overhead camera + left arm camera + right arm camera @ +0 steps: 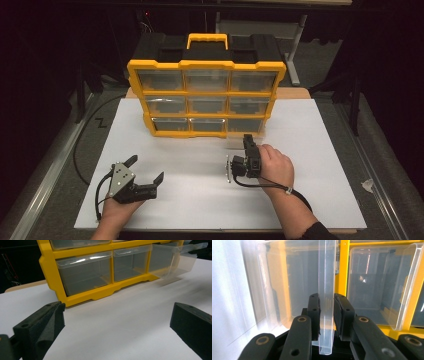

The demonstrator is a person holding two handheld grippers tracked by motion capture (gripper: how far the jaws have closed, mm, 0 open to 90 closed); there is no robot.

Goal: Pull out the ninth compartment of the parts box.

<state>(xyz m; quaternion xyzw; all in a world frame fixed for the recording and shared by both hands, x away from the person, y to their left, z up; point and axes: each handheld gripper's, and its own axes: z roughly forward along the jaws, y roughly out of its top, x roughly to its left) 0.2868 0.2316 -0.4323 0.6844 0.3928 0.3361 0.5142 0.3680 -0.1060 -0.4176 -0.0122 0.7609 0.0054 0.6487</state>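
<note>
A yellow organizer (206, 65) with clear drawers stands upright at the back of the white sheet (200, 190). Its bottom right drawer (236, 141) is pulled partly out toward me. My right gripper (248, 141) is turned on its side and shut on that drawer's clear front lip (327, 277), with the pads (315, 307) pressed on both faces. The drawer (172, 260) sticks out past the frame (82, 297) in the left gripper view. My left gripper (147, 167) rests open low over the sheet at the front left, nothing between its fingers (47, 320).
The organizer's yellow carry handle (207, 40) rises from its black back. A neighbouring closed drawer (382, 282) sits beside the held one. A black cable (80, 150) runs off the table's left side. Metal rails (380, 185) border the table.
</note>
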